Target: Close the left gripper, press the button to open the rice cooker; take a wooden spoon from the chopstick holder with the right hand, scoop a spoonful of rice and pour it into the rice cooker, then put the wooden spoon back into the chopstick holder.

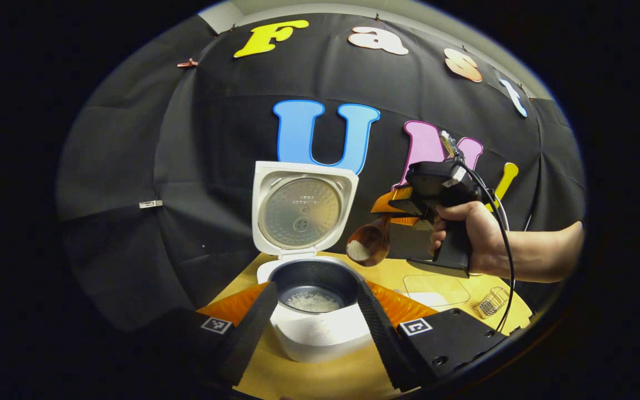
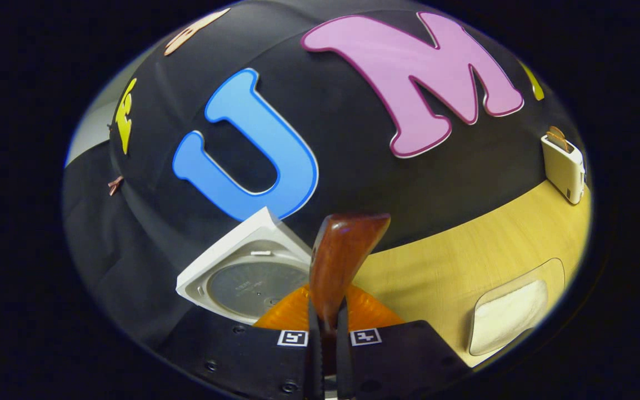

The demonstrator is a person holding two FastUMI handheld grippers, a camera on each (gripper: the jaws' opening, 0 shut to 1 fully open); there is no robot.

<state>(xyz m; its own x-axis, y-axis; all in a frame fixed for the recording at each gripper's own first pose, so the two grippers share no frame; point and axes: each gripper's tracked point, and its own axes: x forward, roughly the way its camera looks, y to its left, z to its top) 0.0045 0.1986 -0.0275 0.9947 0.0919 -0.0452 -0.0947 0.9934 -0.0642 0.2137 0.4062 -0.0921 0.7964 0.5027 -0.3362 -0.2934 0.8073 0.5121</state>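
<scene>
A: Cooker (image 1: 320,328)?
B: Lid (image 1: 300,208) up, some rice in the pot (image 1: 313,301). Left gripper (image 1: 314,328) spread wide, empty, its fingers flanking the pot.
A: Spoon (image 1: 370,244)?
B: Right gripper (image 2: 326,339) clamped on the handle. Bowl carries rice, tilted beside the lid, above the cooker's right rim. Rice tray (image 1: 436,290) on the table (image 1: 320,383).

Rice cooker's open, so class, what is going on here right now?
A person's hand holds the right gripper, shut on a wooden spoon with some rice in its bowl, raised beside the open rice cooker. Rice already lies in the inner pot. The left gripper hangs open in front of the cooker. The clear rice container sits on the table.
</scene>
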